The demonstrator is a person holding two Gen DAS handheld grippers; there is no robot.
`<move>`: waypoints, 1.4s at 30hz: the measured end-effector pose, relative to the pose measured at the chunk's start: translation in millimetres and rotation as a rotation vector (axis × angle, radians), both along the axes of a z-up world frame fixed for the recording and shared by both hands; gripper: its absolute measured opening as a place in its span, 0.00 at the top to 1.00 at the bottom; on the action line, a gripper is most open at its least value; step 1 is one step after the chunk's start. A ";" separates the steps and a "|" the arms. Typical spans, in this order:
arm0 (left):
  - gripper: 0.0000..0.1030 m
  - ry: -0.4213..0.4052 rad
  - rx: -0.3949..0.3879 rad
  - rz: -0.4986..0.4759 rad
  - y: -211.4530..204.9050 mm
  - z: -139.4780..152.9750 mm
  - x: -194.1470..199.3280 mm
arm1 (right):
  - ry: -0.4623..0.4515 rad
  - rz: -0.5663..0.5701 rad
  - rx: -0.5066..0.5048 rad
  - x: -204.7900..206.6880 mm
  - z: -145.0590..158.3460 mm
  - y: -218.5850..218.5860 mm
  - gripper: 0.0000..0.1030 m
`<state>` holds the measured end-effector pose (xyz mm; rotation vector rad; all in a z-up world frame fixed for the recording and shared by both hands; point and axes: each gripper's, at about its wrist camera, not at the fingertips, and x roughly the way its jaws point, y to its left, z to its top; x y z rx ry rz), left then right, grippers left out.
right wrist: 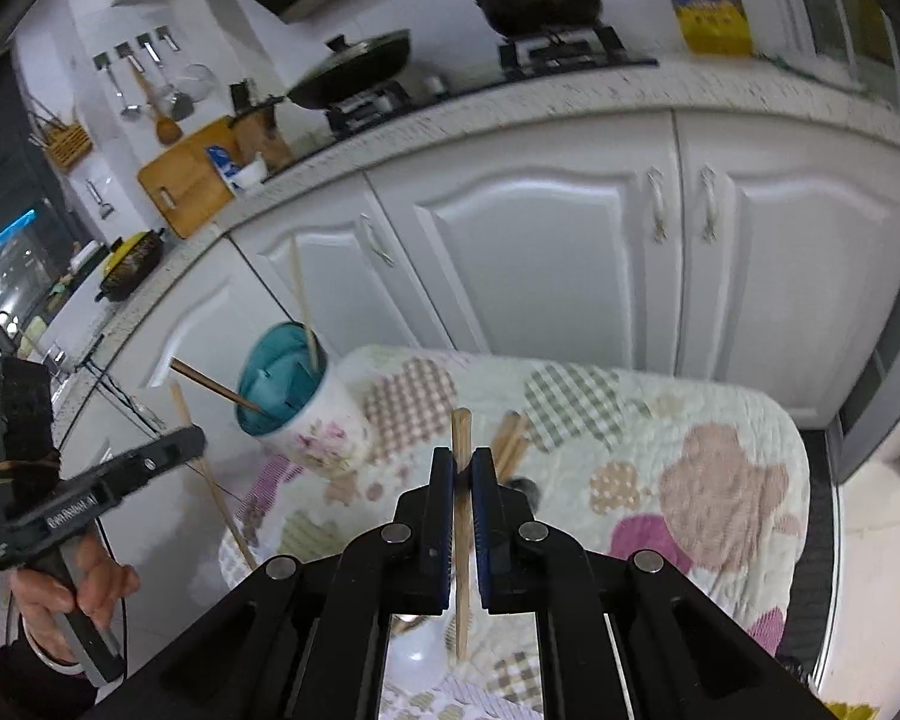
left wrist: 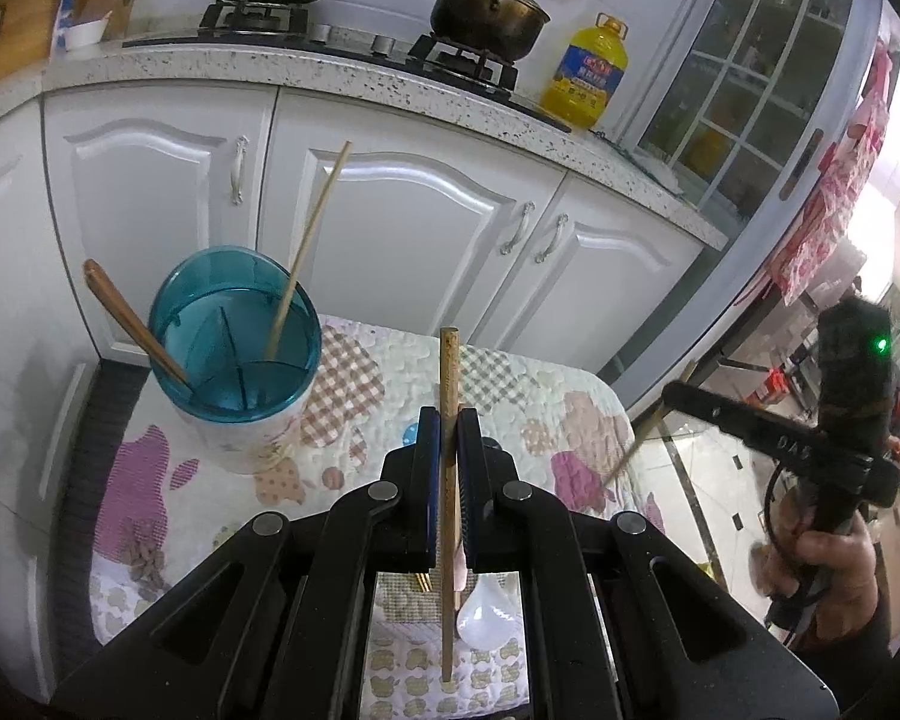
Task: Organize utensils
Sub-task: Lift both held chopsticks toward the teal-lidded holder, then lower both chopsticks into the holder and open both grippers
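Left tongs and right tongs each pinch a chopstick.

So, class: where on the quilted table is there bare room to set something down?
Free: the quilt's right half, out to its edge. Crowded: the left corner with the holder, and the middle front with the spoon and loose chopsticks.

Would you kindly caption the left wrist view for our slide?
Left hand-held gripper shut on a wooden chopstick, facing the teal-rimmed utensil holder on a patchwork cloth.
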<state>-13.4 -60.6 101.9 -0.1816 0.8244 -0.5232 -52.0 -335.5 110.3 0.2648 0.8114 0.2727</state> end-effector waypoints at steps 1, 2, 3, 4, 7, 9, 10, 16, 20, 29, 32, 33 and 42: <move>0.96 -0.003 0.001 0.003 1.4 1.1 -0.6 | -0.007 0.004 0.001 1.1 3.0 1.9 0.95; 0.96 -0.009 0.003 0.008 3.4 3.1 -1.0 | -0.017 0.007 0.000 2.8 7.4 4.7 0.95; 0.96 -0.012 0.003 0.011 4.6 4.8 -1.2 | -0.027 0.010 -0.001 4.3 12.3 7.0 0.95; 0.96 -0.015 0.001 0.015 6.3 6.7 -1.2 | -0.042 0.018 0.008 6.2 19.3 10.7 0.95; 0.96 -0.026 -0.003 0.025 11.5 11.8 -1.2 | -0.071 0.034 0.003 10.4 35.9 20.3 0.95; 0.96 -0.036 -0.007 0.033 16.0 16.1 -0.7 | -0.094 0.052 0.002 13.3 48.5 28.9 0.95; 0.96 -0.041 -0.010 0.038 18.9 18.7 0.1 | -0.103 0.061 0.003 14.9 55.1 33.5 0.95; 0.96 -0.103 -0.046 0.106 50.9 53.8 15.1 | -0.160 0.113 0.030 24.7 89.1 59.7 0.95; 0.96 -0.169 -0.045 0.170 72.0 81.3 28.0 | -0.199 0.149 0.025 32.5 109.3 78.7 0.95; 0.96 -0.243 -0.028 0.319 96.2 100.1 67.1 | -0.220 0.159 0.051 61.7 118.1 103.7 0.95; 0.96 -0.282 0.005 0.376 94.2 96.0 79.4 | -0.226 0.158 0.046 76.9 116.5 112.5 0.95; 0.96 -0.292 0.014 0.390 94.8 94.0 81.1 | -0.229 0.157 0.043 81.8 115.4 114.8 0.95; 0.96 -0.355 0.097 0.499 85.8 53.4 109.2 | -0.197 0.134 -0.017 135.1 77.4 135.0 0.95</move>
